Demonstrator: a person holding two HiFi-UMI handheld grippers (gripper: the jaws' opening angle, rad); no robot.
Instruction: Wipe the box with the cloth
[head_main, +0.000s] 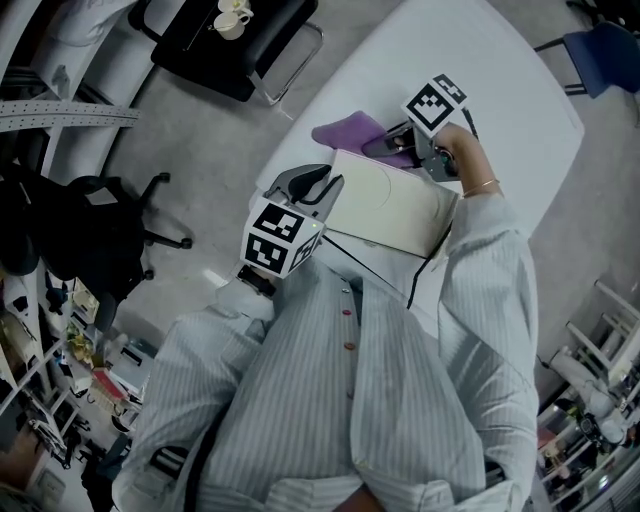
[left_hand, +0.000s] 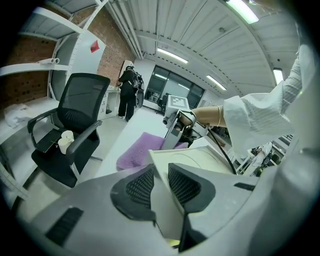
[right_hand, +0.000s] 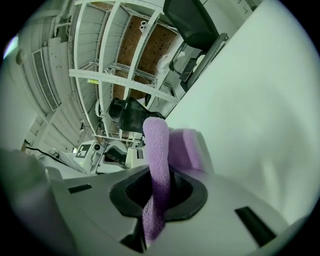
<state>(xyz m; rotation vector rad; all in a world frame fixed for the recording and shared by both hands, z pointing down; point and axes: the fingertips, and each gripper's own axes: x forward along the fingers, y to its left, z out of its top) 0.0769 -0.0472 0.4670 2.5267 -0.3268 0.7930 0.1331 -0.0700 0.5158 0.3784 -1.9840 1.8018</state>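
A cream box (head_main: 390, 205) lies on the white table (head_main: 500, 90) in the head view. My left gripper (head_main: 322, 190) is shut on the box's near left edge; in the left gripper view the box wall (left_hand: 161, 187) sits pinched between the two dark pads. A purple cloth (head_main: 350, 130) lies past the box's far edge. My right gripper (head_main: 392, 148) is shut on it. In the right gripper view a fold of the cloth (right_hand: 156, 165) stands up between the jaws of that gripper (right_hand: 159, 192). The left gripper view shows the cloth (left_hand: 137, 152) and the right gripper (left_hand: 176, 127) beyond the box (left_hand: 200, 162).
A black office chair (head_main: 235, 40) with white cups on its seat stands off the table's far left corner, also in the left gripper view as a chair (left_hand: 70, 135). Another black chair (head_main: 80, 220) and shelves are at left. A person (left_hand: 127, 92) stands far back.
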